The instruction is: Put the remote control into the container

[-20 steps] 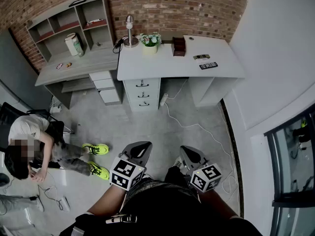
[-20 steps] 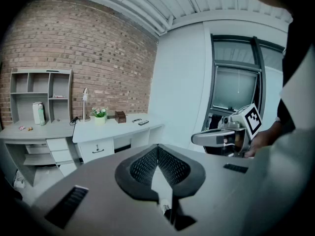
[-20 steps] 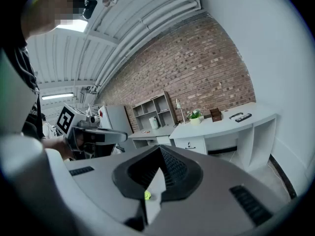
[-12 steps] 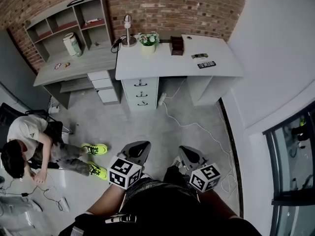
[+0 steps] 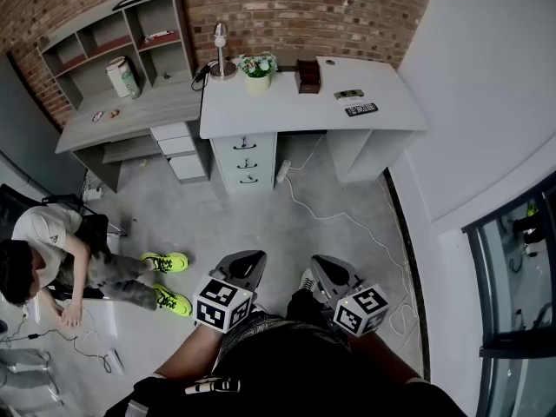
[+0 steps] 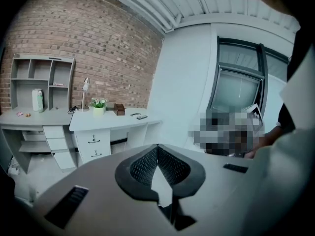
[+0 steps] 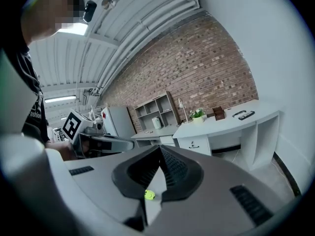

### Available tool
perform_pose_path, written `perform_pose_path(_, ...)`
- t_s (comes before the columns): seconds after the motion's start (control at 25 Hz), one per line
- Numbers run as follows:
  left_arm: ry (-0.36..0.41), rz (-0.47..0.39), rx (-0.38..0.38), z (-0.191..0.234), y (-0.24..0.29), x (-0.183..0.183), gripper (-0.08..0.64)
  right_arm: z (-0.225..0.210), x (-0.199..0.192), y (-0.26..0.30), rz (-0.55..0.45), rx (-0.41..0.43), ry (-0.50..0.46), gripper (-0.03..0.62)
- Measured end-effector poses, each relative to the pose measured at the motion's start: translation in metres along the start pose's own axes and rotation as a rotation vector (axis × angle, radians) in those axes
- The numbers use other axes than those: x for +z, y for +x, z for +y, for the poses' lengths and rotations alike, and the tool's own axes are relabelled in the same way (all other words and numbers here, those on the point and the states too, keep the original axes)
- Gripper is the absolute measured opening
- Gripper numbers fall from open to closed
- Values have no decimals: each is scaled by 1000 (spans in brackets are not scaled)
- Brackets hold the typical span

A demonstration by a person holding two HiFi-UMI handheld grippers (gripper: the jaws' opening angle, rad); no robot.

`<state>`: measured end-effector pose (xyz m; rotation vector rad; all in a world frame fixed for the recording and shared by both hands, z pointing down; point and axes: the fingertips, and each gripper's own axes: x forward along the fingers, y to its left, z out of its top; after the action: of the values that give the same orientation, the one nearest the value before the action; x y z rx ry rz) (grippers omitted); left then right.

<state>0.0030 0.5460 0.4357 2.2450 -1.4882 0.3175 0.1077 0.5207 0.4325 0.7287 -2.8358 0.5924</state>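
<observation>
left gripper (image 5: 247, 261): held low, close in front of the person's body, well back from the white desk (image 5: 287, 115); its nose aims toward the desk's drawer side, and a bare forearm runs back from the marker cube.
left jaws: tips pressed together, nothing between them.
right gripper (image 5: 327, 266): level with the left one and just beside it, equally far back from the desk, pointed toward the desk's open knee space.
right jaws: closed tip to tip, empty.
remote control (image 5: 360, 109): lies flat on the desk top near its right end, close to the front edge, with neither gripper near it.
remote's look: slim dark rectangular bar with pale specks of buttons, lying roughly along the desk's length.
small dark item (image 5: 349, 94): shorter flat piece on the desk just behind the remote; what it is cannot be told.
container (image 5: 307, 76): dark brown box at the back of the desk, left of the remote and apart from it.
potted plant (image 5: 257, 66): on the desk's back edge, left of the container.
</observation>
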Motion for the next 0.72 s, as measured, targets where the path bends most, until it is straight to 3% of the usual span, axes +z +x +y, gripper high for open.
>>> perform_pose_path(0.16, -35, 31, -2, 2, 6, -12, 5, 2, -11, 2, 39, 10, -9, 8)
perform_pose_path(0.36, -30, 25, 2, 4, 17, -8, 5, 2, -30, 8, 137, -23, -201, 8)
perform_pose_path(0.72, -23, 21, 46, 17, 40, 6, 5, -19, -18, 27, 135, 21, -241, 8)
